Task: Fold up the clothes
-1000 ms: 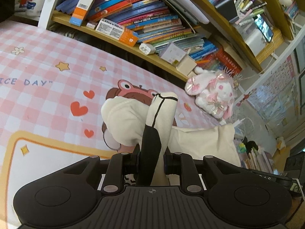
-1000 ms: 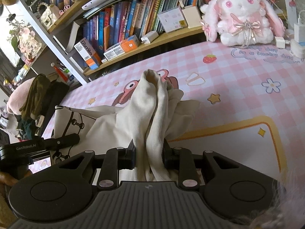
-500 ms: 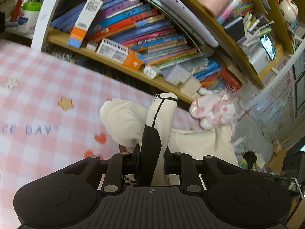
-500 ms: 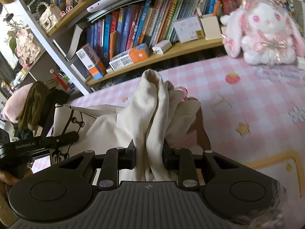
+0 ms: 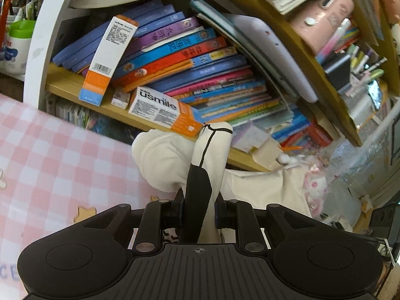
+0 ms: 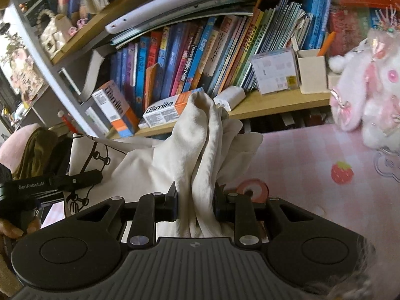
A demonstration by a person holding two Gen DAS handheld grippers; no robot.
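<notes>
Your left tool is closed tight on a bunched fold of the cream garment; the cloth between its black fingers stands up as a rounded roll, smooth and soft-looking, with a solid black printed patch low down and a thin black line curving over its top. More of the same fabric billows out to the left as a puffy lobe and trails away to the right as a flatter sheet.

Your right tool is likewise clamped on the garment, here showing a fine ribbed knit gathered into long vertical pleats that rise to a soft peak. From that pinch the cloth slopes down and left, where a flat panel carries a black outline drawing. The left tool, matte black with pale lettering on its side, lies across that panel at the left edge of the right wrist view.

The garment hangs held up between both tools above a pink-and-white checked cover printed with small stars and a strawberry.

Behind it runs a wooden bookshelf packed with slanting glossy-spined books, plus two rectangular white-and-orange cardboard boxes, one lying flat and one leaning upright. A fluffy pink-and-white plush rabbit sits at the right edge of the right wrist view
</notes>
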